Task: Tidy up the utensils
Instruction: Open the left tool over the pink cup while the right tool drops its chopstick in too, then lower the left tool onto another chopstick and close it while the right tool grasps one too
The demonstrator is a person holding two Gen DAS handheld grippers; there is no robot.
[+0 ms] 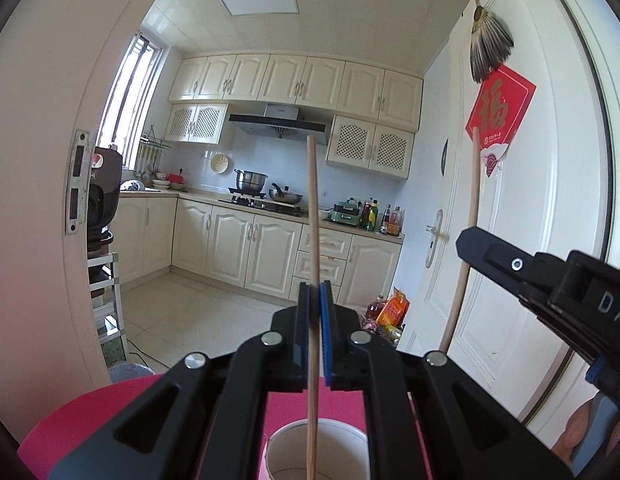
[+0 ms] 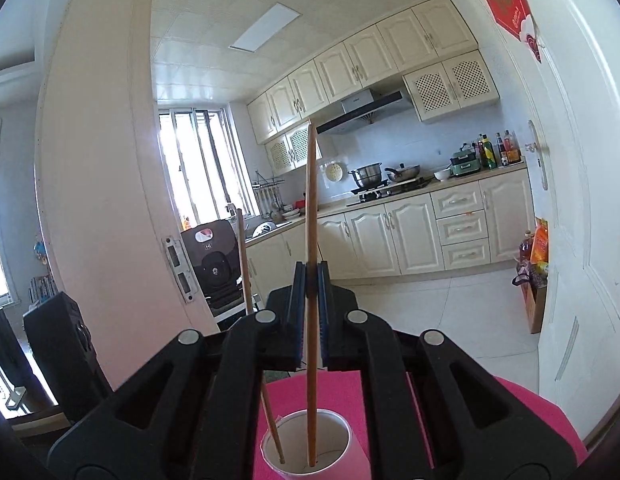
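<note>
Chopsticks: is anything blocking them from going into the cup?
Nothing visible does. Each gripper is shut on an upright chopstick, and both lower ends already sit inside the open cup.

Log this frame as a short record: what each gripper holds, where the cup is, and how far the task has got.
left gripper: shut on left chopstick
right gripper: shut on right chopstick
cup: white, open, on pink table
chopstick ends: both lower ends inside the cup
stage: both chopsticks upright, not yet released
</note>
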